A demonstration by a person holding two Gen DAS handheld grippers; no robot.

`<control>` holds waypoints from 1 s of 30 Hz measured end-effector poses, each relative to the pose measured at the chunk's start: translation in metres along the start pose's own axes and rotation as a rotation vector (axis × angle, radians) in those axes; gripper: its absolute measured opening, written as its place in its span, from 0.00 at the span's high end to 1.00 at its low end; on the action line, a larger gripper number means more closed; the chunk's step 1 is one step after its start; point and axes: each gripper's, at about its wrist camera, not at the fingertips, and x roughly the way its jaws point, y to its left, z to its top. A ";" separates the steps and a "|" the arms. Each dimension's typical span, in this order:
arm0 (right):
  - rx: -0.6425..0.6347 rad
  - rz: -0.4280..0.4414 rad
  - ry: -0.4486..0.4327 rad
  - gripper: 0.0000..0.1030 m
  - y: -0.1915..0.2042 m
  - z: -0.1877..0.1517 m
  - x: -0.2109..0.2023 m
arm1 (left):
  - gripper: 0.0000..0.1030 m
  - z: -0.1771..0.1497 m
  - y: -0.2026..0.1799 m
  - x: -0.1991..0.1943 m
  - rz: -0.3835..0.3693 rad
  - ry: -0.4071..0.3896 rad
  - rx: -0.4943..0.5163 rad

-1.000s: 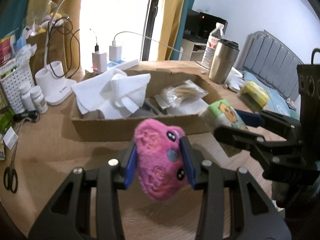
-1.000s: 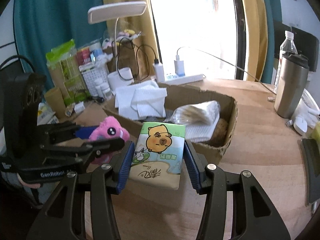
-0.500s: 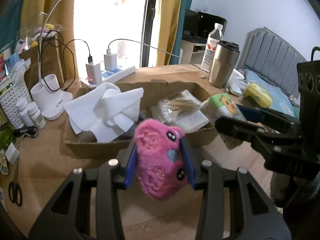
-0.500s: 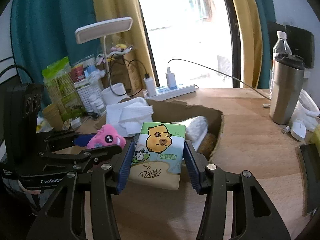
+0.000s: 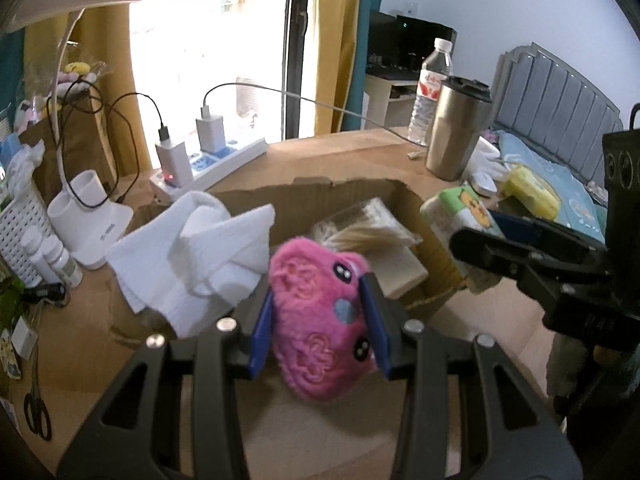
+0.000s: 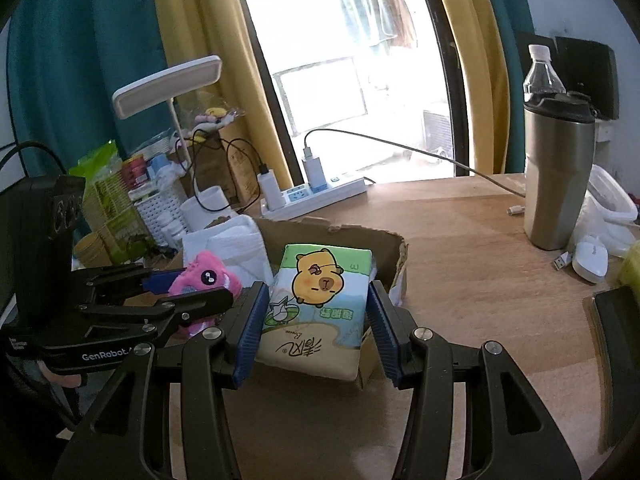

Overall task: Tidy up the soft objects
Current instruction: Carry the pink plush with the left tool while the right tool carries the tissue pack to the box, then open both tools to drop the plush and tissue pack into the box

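Left claw [image 5: 320, 324] clenches the light, squashy pink plush [image 5: 320, 320] at its middle; right claw [image 6: 316, 328], at 3 o'clock, grips the soft tissue pack [image 6: 320, 304] by its sides.

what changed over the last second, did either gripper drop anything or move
Both grippers have carried their loads toward the cardboard box, which now looms closer in both views. Nothing was let go or picked up: the left gripper stays clamped on the pink plush toy, the right gripper on the tissue pack. The white cloth in the box lies as before.
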 end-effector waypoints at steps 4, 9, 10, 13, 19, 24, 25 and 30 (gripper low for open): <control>0.007 0.002 -0.001 0.49 -0.006 0.004 0.006 | 0.59 0.008 0.000 0.008 0.006 -0.003 -0.006; 0.013 0.004 -0.008 0.49 -0.011 0.010 0.011 | 0.59 0.015 0.002 0.017 0.007 -0.003 -0.007; 0.013 0.003 -0.009 0.49 -0.011 0.010 0.012 | 0.59 0.017 0.003 0.019 0.008 -0.002 -0.006; 0.016 -0.002 -0.006 0.49 -0.011 0.012 0.016 | 0.59 0.023 0.006 0.029 0.007 0.006 0.003; 0.013 -0.021 0.013 0.49 -0.008 0.013 0.022 | 0.59 0.029 0.014 0.041 -0.012 0.000 0.000; -0.002 -0.041 0.032 0.49 0.001 0.015 0.027 | 0.57 0.027 0.028 0.054 -0.027 0.033 -0.024; -0.006 -0.043 0.036 0.49 0.004 0.015 0.028 | 0.50 0.026 0.030 0.056 -0.027 0.042 -0.027; -0.021 -0.060 0.057 0.48 0.016 0.014 0.033 | 0.35 0.020 0.038 0.051 -0.050 0.022 -0.048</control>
